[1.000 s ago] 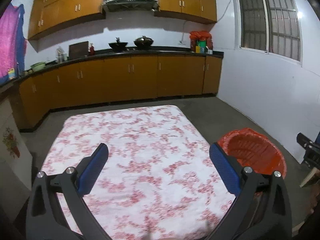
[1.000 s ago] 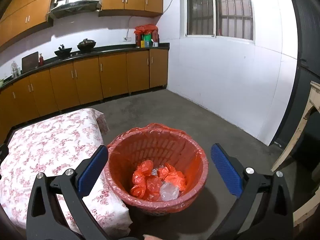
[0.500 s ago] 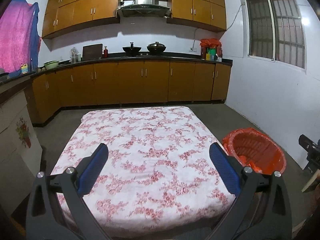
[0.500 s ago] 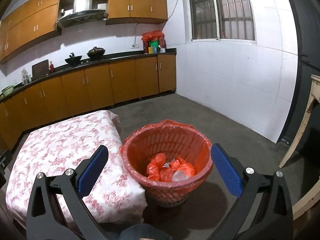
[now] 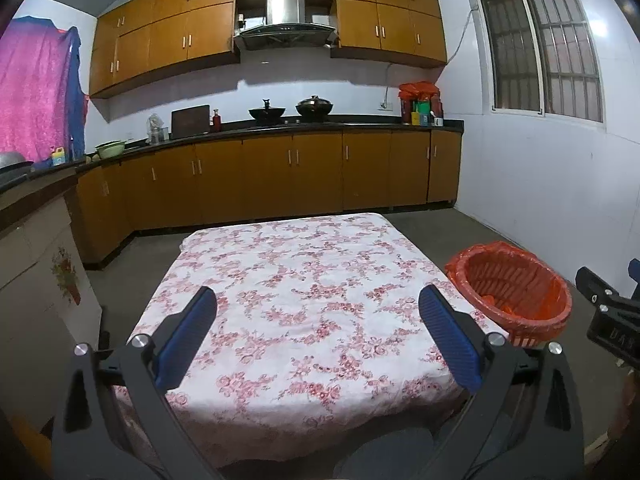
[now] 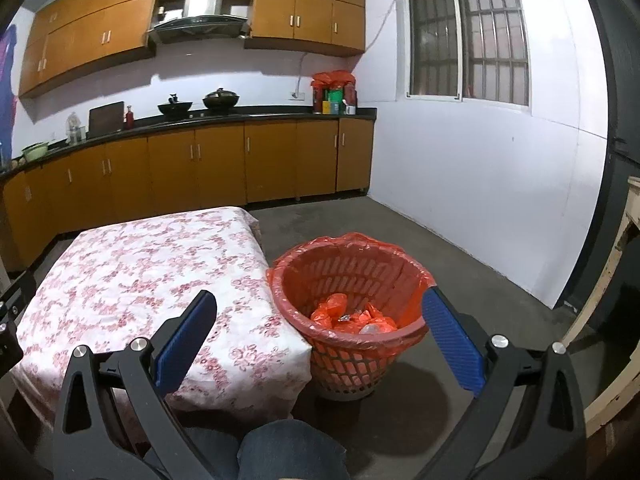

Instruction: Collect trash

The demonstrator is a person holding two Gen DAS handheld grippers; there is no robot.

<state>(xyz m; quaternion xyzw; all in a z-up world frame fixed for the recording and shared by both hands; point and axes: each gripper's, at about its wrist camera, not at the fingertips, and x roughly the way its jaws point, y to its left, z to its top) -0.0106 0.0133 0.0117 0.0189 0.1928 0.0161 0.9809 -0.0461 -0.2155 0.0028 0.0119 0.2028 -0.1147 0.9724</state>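
A red plastic trash basket (image 6: pixel 352 280) with a red liner stands on the floor right of the low table; it also shows in the left wrist view (image 5: pixel 512 280). Crumpled red and clear trash (image 6: pixel 352 316) lies inside it. The table (image 5: pixel 312 280) has a pink floral cloth with nothing on it. My left gripper (image 5: pixel 316 336) is open and empty, held back above the table's near edge. My right gripper (image 6: pixel 320 340) is open and empty, held above and in front of the basket, beside the table's corner (image 6: pixel 280 344).
Brown kitchen cabinets (image 5: pixel 280 176) with a dark counter run along the far wall and left side. A white wall (image 6: pixel 480 200) with a barred window is on the right. A wooden frame (image 6: pixel 616 264) stands at far right. The person's knee (image 6: pixel 288 452) is below.
Both grippers have pulled back and up, away from the table and basket; more of the table and floor shows now. Both stayed open and empty.
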